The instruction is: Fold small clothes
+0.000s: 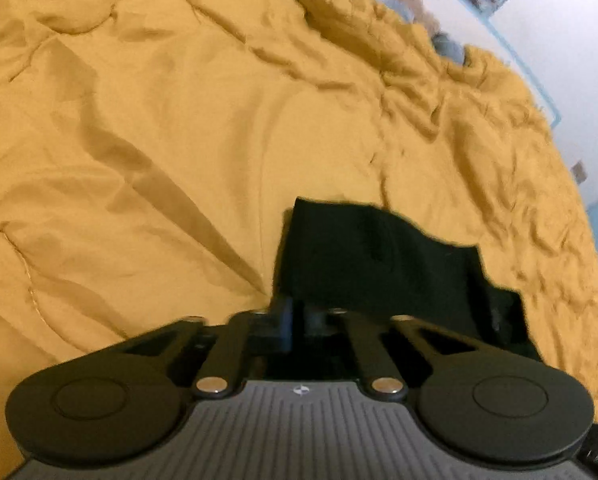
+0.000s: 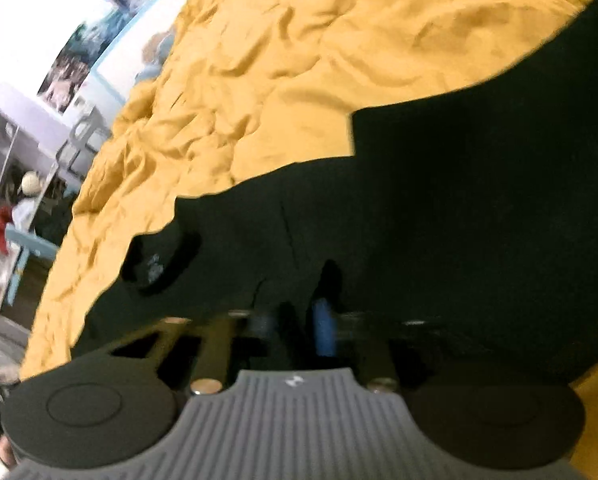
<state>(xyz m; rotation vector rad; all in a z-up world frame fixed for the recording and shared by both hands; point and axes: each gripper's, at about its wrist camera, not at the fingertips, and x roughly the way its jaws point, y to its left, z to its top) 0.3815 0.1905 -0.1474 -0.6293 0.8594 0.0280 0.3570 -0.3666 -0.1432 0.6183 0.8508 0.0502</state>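
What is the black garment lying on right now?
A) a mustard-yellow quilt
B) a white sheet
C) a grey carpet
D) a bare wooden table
A: the black garment rests on the wrinkled mustard-yellow quilt, which fills both wrist views around it.

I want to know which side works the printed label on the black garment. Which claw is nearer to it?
Right. The right claw sits beside the label. The left claw grips another edge of the black garment, no label visible.
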